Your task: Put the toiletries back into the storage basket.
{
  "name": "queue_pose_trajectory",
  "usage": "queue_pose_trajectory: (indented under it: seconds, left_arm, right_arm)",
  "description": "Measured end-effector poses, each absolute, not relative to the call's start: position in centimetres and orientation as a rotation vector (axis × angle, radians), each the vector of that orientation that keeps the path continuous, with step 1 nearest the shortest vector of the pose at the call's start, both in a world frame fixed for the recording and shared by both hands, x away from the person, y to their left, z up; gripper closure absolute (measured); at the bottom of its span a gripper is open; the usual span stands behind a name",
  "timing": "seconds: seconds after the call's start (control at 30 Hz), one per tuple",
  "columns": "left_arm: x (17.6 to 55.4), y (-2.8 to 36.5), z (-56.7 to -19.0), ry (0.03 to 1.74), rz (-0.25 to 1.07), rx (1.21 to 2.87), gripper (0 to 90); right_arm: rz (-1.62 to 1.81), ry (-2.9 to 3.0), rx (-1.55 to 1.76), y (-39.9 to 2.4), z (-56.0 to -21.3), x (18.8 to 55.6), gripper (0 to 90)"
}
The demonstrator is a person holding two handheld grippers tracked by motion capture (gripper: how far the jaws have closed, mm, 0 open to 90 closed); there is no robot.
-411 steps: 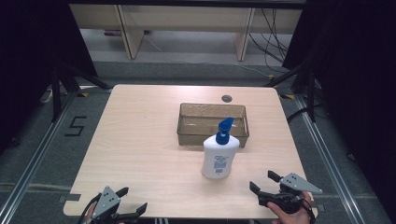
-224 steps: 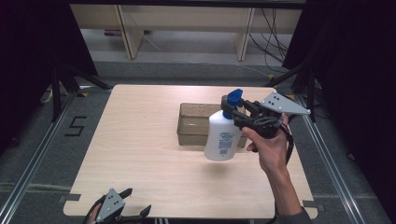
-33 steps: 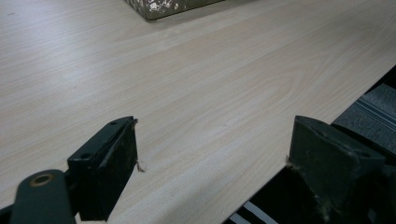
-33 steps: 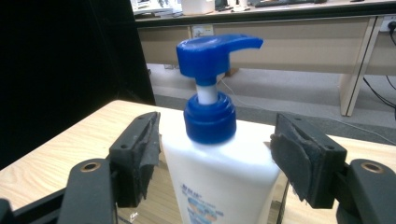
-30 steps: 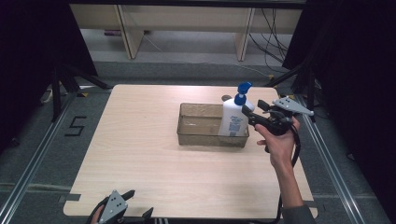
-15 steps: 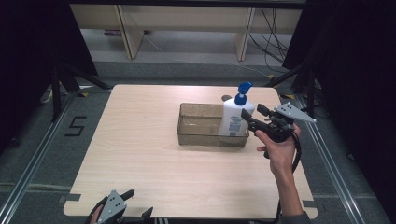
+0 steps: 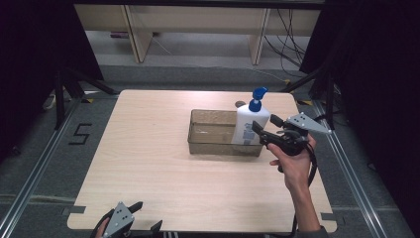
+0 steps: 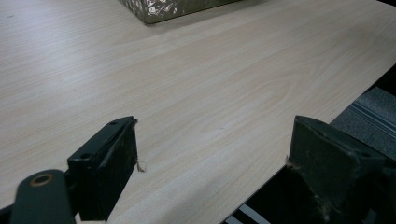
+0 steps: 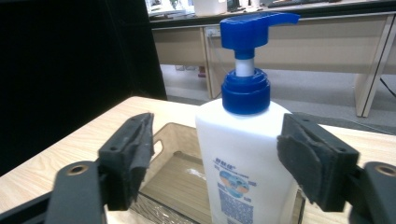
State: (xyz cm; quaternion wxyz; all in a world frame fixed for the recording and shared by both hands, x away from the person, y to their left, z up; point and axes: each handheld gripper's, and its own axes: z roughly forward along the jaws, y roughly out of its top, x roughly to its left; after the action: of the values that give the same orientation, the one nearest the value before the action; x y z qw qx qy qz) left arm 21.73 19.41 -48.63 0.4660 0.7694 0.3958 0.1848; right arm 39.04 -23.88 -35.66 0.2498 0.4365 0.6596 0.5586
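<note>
Change: since the earliest frame, the pump bottle (image 7: 250,124) is no longer standing on the table (image 7: 148,163); it is now standing upright in the right end of the bin (image 7: 210,134).
Risk: pulling the right gripper (image 7: 265,130) back crookedly is likely to clip and tip the tall bottle.
Right gripper: its jaws have just been opening, straddling the bottle without pressing it.
Left gripper (image 7: 133,220): resting wide open, holding nothing, at the near table edge.

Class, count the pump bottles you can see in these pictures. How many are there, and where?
1. The pump bottle stands upright at the right end of the clear tray on the table.
</note>
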Motion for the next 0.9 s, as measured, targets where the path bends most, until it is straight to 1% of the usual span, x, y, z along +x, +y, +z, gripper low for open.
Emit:
queue_pose_trajectory:
  seconds: [0.07,0.17,0.23,0.57,0.9]
  left_arm:
    - [21.7,19.5,-48.6,0.974,0.455,1.907,14.9]
    - [21.7,19.2,-48.7,0.977,0.45,1.868,14.9]
    - [21.7,19.5,-48.6,0.966,0.458,1.901,14.9]
    - [21.7,19.5,-48.6,0.967,0.458,1.895,14.9]
    - [21.7,19.5,-48.6,0.97,0.456,1.895,14.9]
  right_arm:
    - [1.532,1.796,1.196,-23.7,-35.7,38.9,24.0]
    - [1.529,1.819,1.18,-23.6,-36.0,38.5,22.3]
    - [1.539,1.826,1.18,-23.5,-36.0,38.5,22.1]
    - [1.549,1.838,1.184,-23.7,-36.3,37.8,18.8]
    - [1.576,1.853,1.179,-23.1,-36.5,37.3,18.5]
